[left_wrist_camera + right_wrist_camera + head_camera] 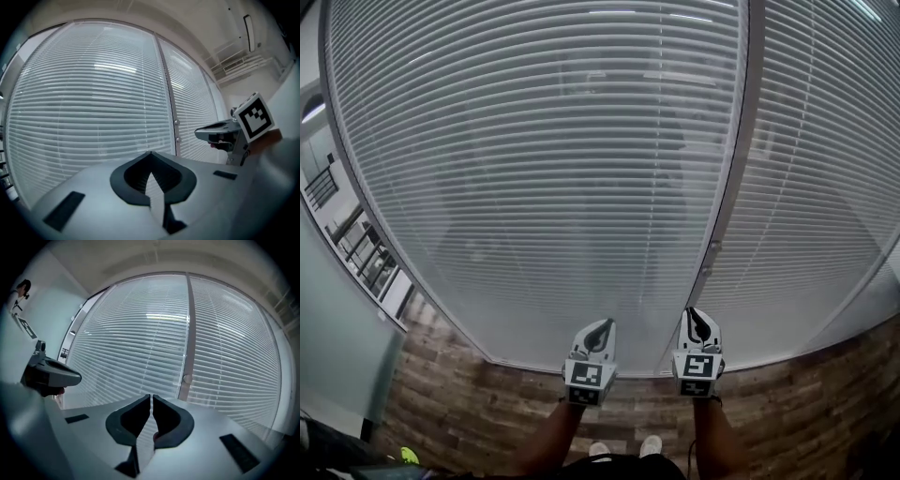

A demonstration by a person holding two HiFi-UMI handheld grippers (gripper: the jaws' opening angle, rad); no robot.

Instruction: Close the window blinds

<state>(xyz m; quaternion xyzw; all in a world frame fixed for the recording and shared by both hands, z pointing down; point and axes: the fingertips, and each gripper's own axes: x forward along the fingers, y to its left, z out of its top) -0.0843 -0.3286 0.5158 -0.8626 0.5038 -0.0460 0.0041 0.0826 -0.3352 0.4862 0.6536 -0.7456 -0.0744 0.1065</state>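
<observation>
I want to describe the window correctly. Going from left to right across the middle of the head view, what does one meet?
wide blind → upright post → second blind

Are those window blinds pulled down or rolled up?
Pulled down: the blinds hang full length, slats running unbroken from top to bottom edge.

The window blinds [534,169] are cut off by the top edge of the head view, and the dim shapes [667,122] behind their slats cannot be told. The person's forearms [551,437] leave at the bottom edge. A yellow-green thing [410,456] is too small to name.
</observation>
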